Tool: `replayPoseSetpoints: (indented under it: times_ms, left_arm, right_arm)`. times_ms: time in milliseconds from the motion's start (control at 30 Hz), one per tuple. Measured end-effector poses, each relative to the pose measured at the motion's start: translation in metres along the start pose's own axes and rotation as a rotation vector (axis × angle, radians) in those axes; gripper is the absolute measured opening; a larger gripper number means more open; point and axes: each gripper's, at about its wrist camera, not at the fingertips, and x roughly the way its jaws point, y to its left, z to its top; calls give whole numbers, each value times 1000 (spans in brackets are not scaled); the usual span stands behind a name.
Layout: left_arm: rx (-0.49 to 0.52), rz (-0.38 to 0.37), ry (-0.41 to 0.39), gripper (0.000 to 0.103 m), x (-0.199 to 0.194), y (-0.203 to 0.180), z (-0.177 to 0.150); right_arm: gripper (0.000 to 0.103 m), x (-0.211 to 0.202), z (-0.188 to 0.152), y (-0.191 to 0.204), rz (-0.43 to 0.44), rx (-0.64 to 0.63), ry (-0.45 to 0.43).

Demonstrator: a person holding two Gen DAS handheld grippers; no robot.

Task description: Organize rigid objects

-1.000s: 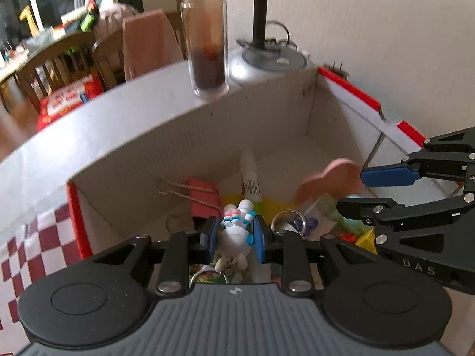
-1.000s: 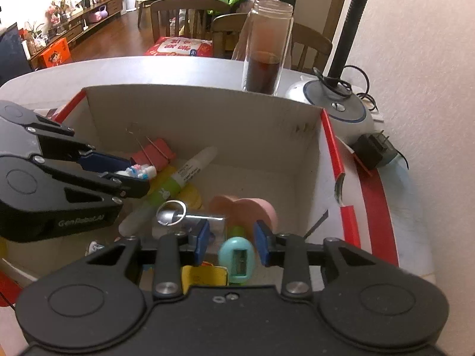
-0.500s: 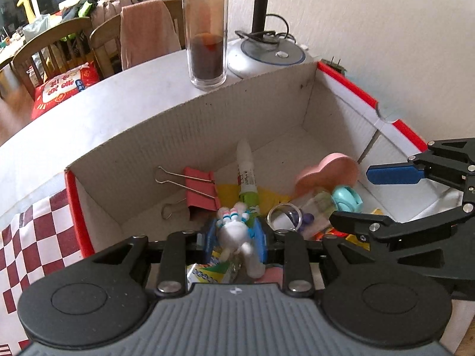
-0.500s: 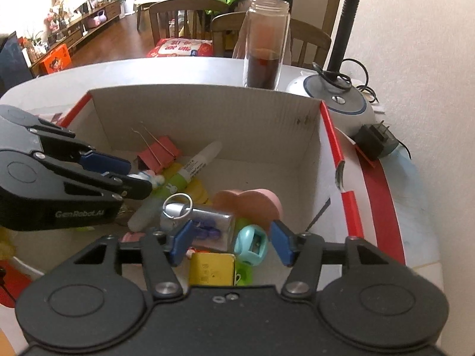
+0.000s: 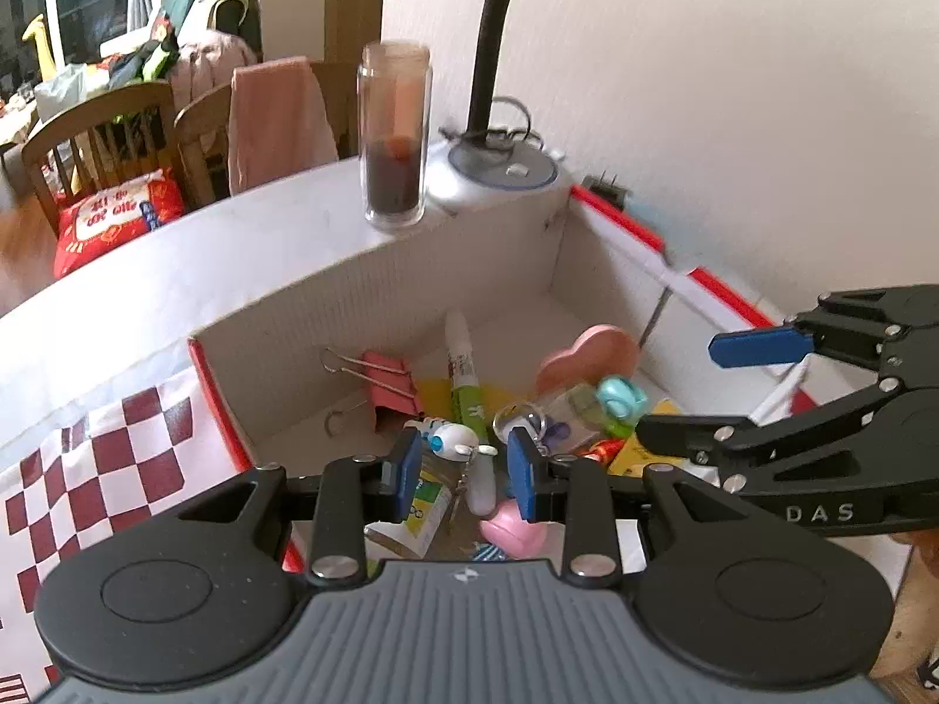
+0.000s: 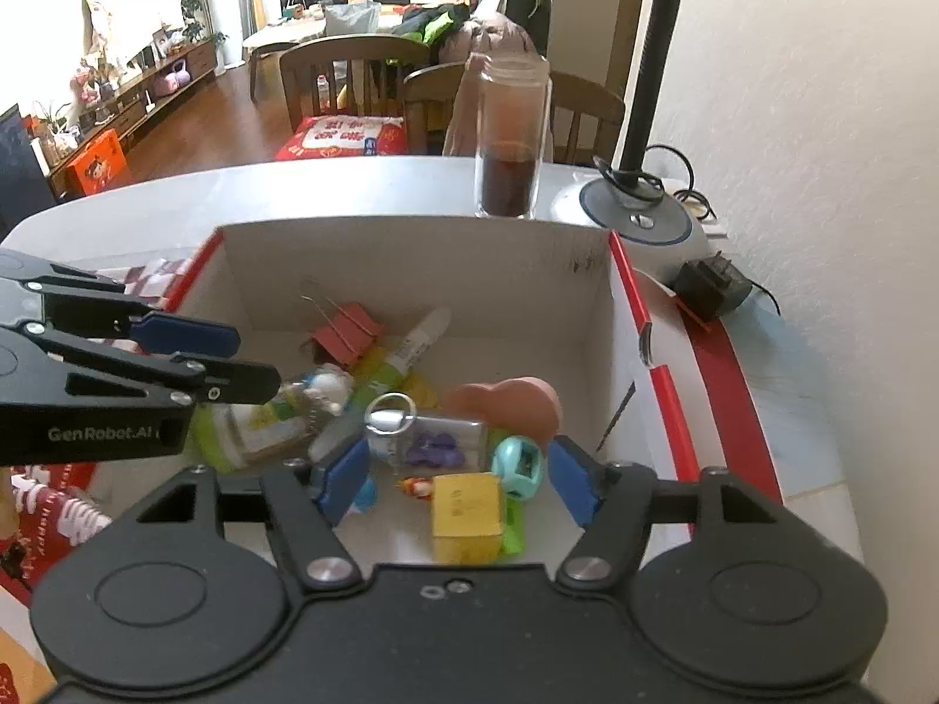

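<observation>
A white cardboard box [image 6: 411, 270] with red edges holds several small items. My left gripper [image 5: 463, 475] hangs open above its near side. The white figure keychain [image 5: 449, 440] lies loose below the pads, touching neither. In the right wrist view the figure [image 6: 328, 390] rests just past the left gripper [image 6: 255, 359]. My right gripper [image 6: 458, 481] is opening. The teal sharpener [image 6: 517, 463] lies in the box between its blue pads, apart from both, beside a yellow block [image 6: 466, 507]. A pink binder clip [image 5: 390, 378], a glue stick [image 5: 463, 369] and a pink heart [image 5: 590, 355] lie further in.
Behind the box stand a glass jar of dark liquid [image 6: 510, 146] and a lamp base [image 6: 637, 217] with its black neck. A black plug adapter [image 6: 707, 287] sits by the wall. A red-checked cloth [image 5: 100, 452] lies left of the box. Chairs stand beyond the table.
Both grippers rose and drew back from the box. The left let go of the white figure. The right let go of the teal sharpener and its jaws spread wide.
</observation>
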Motion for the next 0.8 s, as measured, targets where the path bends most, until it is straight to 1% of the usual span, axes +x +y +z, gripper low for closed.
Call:
replayPoseSetpoints:
  times_ms: [67, 167, 233, 267, 333, 433, 567, 633, 667, 800]
  left_arm:
    - [0, -10, -21, 31, -11, 2, -2]
    - [9, -13, -43, 32, -26, 5, -6]
    - [11, -16, -61, 50, -36, 8, -10]
    - [8, -19, -77, 66, -43, 9, -12]
    - [8, -22, -110, 67, -55, 13, -17]
    - [15, -35, -121, 67, -69, 17, -23]
    - [37, -46, -143, 68, -89, 19, -34]
    - [48, -55, -156, 70, -99, 19, -39]
    - [52, -59, -164, 73, -104, 19, -42]
    - [65, -81, -186, 74, -123, 21, -53]
  right_arm:
    - [71, -9, -1, 8, -5, -1, -11]
    - [72, -23, -4, 21, -12, 4, -27]
    - [73, -32, -7, 28, -19, 12, -40]
    - [74, -37, -8, 32, -21, 15, -46]
    - [75, -47, -11, 39, -22, 25, -56]
    - [78, -59, -16, 50, -28, 37, -71]
    - [85, -75, -23, 61, -26, 65, -98]
    - [87, -83, -27, 67, -23, 80, -113]
    - [88, -87, -28, 70, -21, 88, -121]
    - [97, -104, -36, 82, -16, 109, -166]
